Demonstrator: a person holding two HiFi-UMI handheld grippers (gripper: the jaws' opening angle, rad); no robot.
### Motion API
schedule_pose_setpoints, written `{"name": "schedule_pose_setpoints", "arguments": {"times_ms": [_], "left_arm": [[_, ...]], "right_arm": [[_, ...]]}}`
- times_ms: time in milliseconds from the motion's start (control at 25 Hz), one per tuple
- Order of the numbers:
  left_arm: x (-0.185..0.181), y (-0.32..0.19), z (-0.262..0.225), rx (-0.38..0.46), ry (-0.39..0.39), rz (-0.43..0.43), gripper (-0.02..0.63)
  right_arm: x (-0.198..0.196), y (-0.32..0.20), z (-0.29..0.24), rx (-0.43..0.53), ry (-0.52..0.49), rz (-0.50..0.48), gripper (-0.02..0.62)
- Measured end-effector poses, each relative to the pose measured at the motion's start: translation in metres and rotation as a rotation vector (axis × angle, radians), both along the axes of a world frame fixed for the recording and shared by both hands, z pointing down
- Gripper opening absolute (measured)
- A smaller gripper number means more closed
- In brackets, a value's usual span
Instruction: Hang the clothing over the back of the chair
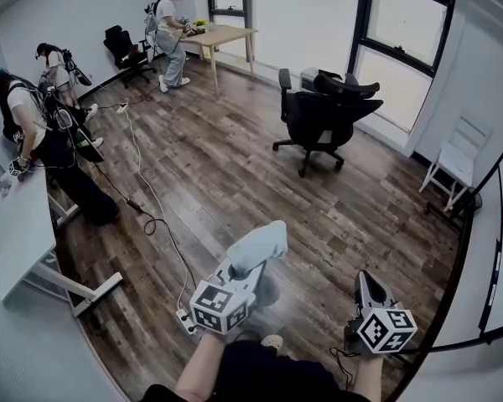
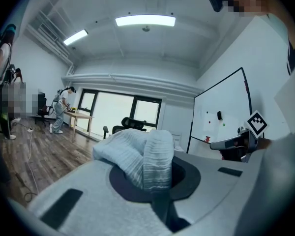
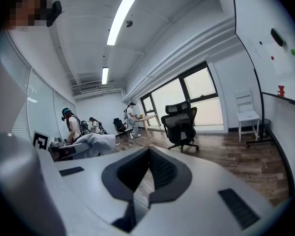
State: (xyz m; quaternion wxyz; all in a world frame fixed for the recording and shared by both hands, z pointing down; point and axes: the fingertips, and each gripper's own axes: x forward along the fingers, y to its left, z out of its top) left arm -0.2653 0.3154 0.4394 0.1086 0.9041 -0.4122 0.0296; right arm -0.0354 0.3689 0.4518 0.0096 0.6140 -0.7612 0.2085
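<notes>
Fingers [image 2: 83,191] of left gripper [image 1: 239,276]: clamped on pale knit clothing [image 2: 137,154], bunched between them; right gripper [image 3: 150,152] closed, empty. Handling, judged: light, soft, limp; grip an edge to drape over chair [image 1: 323,115], well ahead

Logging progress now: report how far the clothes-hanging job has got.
Done: the pale knit clothing is picked up, with the left gripper shut on it. In hand: it is held above the floor, well short of the black office chair. Left: reach the chair and drape it over the back, which carries no clothing. The right gripper is shut and empty.
</notes>
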Motion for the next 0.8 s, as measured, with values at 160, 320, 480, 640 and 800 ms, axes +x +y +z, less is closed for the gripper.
{"name": "schedule_pose_setpoints", "arguments": {"times_ms": [160, 320, 480, 640, 800], "left_arm": [[-0.001, -0.015, 0.004, -0.007, -0.002, 0.014, 0.008], [-0.001, -0.023, 0.01, -0.037, -0.006, 0.021, 0.008], [0.002, -0.022, 0.016, -0.055, -0.001, 0.032, 0.008], [0.003, -0.02, 0.022, -0.068, 0.012, 0.021, 0.008], [0.001, -0.028, 0.025, -0.074, 0.013, -0.004, 0.008]], "right_arm": [[-0.003, -0.013, 0.005, -0.006, -0.008, 0.007, 0.002], [-0.005, -0.017, 0.011, -0.029, -0.025, 0.017, 0.002], [-0.006, -0.014, 0.021, -0.062, -0.024, 0.017, 0.002], [-0.007, -0.018, 0.029, -0.069, -0.039, 0.009, 0.002], [-0.008, -0.038, 0.033, -0.067, -0.045, -0.019, 0.002]]}}
